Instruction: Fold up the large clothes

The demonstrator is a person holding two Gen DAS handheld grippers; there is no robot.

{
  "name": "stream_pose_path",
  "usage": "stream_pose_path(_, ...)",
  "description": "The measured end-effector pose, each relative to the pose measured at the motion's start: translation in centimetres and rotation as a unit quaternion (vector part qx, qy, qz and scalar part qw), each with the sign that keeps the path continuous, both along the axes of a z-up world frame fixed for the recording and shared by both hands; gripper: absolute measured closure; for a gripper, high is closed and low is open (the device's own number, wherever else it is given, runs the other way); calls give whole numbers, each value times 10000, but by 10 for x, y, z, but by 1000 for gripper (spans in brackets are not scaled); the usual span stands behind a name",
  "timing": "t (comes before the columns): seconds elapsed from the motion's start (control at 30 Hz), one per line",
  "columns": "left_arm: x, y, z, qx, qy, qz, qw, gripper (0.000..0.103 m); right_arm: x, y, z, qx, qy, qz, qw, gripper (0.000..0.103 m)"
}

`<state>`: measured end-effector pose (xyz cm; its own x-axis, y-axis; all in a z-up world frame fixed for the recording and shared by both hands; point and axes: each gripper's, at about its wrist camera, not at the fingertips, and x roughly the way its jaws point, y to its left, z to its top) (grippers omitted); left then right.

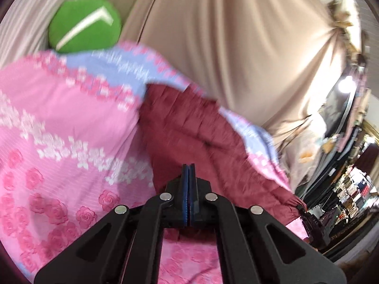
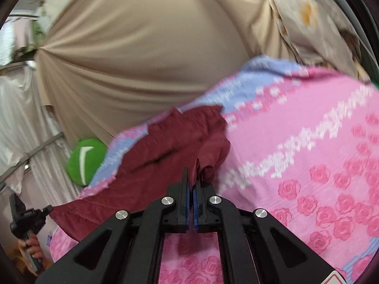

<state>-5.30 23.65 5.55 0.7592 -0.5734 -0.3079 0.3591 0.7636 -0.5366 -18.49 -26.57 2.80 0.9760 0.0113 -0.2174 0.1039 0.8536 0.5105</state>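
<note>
A dark red garment (image 1: pixel 201 139) lies across a bed covered with a pink rose-print sheet (image 1: pixel 64 127). My left gripper (image 1: pixel 189 168) is shut with the red cloth between its blue pads. My right gripper (image 2: pixel 193 175) is shut on a pinched fold of the same garment (image 2: pixel 175 142). In the right wrist view the left gripper (image 2: pixel 47 209) holds the garment's far corner at the lower left. In the left wrist view the right gripper (image 1: pixel 305 210) holds the cuffed end at the right. The cloth hangs stretched between them, just above the sheet.
A round green cushion (image 1: pixel 84 24) lies at the head of the bed, also in the right wrist view (image 2: pixel 84 159). A beige curtain (image 1: pixel 236 47) hangs behind the bed. Cluttered shelves (image 1: pixel 350 189) stand at the far right.
</note>
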Motion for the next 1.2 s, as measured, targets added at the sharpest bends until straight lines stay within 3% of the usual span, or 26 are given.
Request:
stream_pose_path(0.1, -30, 9, 22, -130, -437, -62, 9989, 103, -38, 8, 19, -217, -700, 198, 9971, 101)
stream_pose_path(0.3, -92, 23, 71, -248, -1400, 90, 9898, 103, -108, 17, 71, -548, -1899, 333, 9797, 101)
stream_pose_path(0.4, -88, 23, 79, -173, -1442, 118, 9893, 103, -115, 11, 87, -458, -2108, 265, 9761, 101)
stream_pose_path(0.47, -65, 16, 79, -11, -1216, 165, 9924, 103, -102, 7, 90, -339, -2069, 227, 9775, 101)
stream_pose_path(0.6, 6, 0, 67, 319, -665, 235, 9970, 103, -44, -14, 84, -220, -1677, 153, 9855, 101)
stream_pose_path(0.77, 106, -30, 45, 843, -68, 304, 9960, 103, 45, -40, 67, 28, -890, 89, 9960, 101)
stream_pose_path(0.9, 186, -59, 14, 1344, 521, 334, 9890, 103, 124, -60, 43, 64, -7, -24, 10000, 101)
stream_pose_path(1.07, 250, -71, -29, 1813, 1109, 656, 9750, 103, 203, -78, 3, 151, 1091, -122, 9938, 101)
stream_pose_path(1.17, 270, -57, -52, 1568, 1586, 641, 9727, 98, 231, -87, -22, 358, 1666, -106, 9853, 92)
stream_pose_path(1.2, 271, -53, -54, 1424, 1638, 571, 9745, 90, 231, -91, -27, 462, 1680, -93, 9847, 92)
